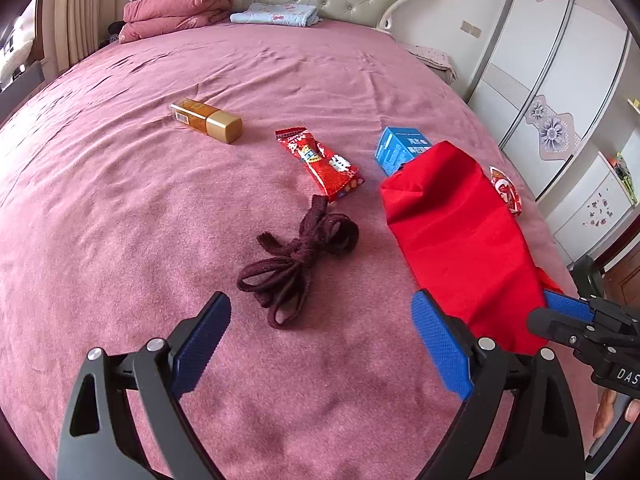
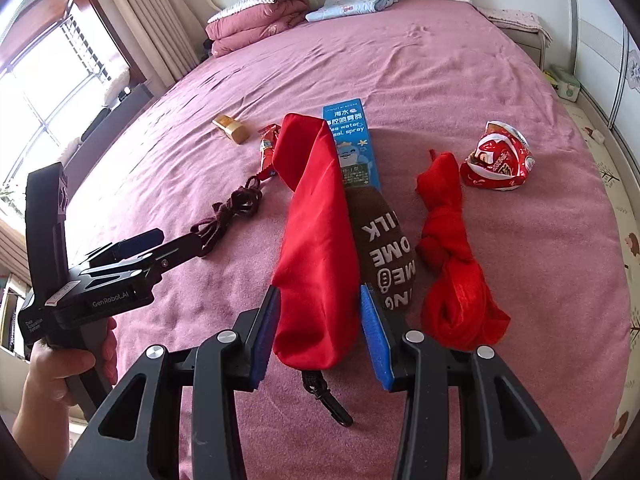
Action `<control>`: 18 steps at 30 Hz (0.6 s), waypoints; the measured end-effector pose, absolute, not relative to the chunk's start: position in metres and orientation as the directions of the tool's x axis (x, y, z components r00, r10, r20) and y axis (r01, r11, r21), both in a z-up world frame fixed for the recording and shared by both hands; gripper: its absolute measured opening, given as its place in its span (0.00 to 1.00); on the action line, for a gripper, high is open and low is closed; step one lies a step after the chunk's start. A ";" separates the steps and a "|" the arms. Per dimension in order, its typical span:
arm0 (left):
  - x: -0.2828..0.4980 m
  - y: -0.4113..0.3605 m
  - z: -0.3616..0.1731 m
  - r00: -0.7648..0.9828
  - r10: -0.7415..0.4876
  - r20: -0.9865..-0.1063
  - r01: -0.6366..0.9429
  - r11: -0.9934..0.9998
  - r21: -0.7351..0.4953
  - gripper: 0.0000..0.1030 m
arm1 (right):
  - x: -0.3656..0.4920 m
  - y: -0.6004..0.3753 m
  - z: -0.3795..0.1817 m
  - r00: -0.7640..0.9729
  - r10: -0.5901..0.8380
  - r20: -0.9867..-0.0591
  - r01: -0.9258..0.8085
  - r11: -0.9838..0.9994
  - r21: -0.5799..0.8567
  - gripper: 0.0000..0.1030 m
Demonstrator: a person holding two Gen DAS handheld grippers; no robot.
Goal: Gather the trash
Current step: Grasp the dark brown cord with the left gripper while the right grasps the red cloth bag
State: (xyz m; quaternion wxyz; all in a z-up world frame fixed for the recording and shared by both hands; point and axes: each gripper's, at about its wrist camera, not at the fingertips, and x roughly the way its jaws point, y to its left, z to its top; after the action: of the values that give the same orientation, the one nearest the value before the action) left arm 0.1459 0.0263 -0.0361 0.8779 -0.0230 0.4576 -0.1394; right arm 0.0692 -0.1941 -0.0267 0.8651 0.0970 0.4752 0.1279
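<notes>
On the pink bed a red fabric bag lies lengthwise; my right gripper has its jaws around the bag's near end, apparently shut on it. The bag also shows in the left wrist view. A red snack wrapper, a blue nasal-spray box, a crumpled red-and-white wrapper and a brown printed packet lie nearby. My left gripper is open and empty, hovering just short of a dark maroon shoelace bundle.
A gold-capped amber bottle lies further up the bed. A knotted red cloth lies right of the bag. Folded pink quilt and blue pillow sit by the headboard. Wardrobe stands to the right.
</notes>
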 end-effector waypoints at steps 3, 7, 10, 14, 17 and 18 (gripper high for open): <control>0.157 0.028 -0.044 0.532 -0.260 -0.806 0.224 0.961 -0.162 0.89 | 0.073 -0.191 -0.029 0.507 0.313 -0.803 -0.129 0.949 0.288 0.39; 0.172 0.027 -0.053 0.521 -0.240 -0.819 0.234 0.963 -0.134 0.89 | 0.076 -0.186 -0.028 0.504 0.312 -0.805 -0.141 0.950 0.280 0.22; 0.183 0.025 -0.061 0.508 -0.243 -0.826 0.241 0.961 -0.134 0.86 | 0.077 -0.185 -0.030 0.504 0.308 -0.807 -0.138 0.951 0.276 0.13; 0.196 0.023 -0.073 0.470 -0.224 -0.854 0.229 0.965 -0.127 0.48 | 0.077 -0.188 -0.029 0.511 0.311 -0.801 -0.130 0.950 0.285 0.08; 0.196 0.027 -0.072 0.462 -0.259 -0.848 0.230 0.959 -0.167 0.28 | 0.076 -0.190 -0.028 0.512 0.327 -0.794 -0.128 0.943 0.306 0.06; 0.195 0.027 -0.071 0.460 -0.266 -0.847 0.229 0.957 -0.176 0.26 | 0.075 -0.191 -0.027 0.513 0.330 -0.792 -0.128 0.942 0.310 0.05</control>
State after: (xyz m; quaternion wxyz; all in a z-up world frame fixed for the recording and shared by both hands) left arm 0.1945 0.0274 -0.0708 0.8542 -0.0184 0.4991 -0.1448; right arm 0.0748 -0.1910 -0.0274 0.8632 0.1064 0.4753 0.1325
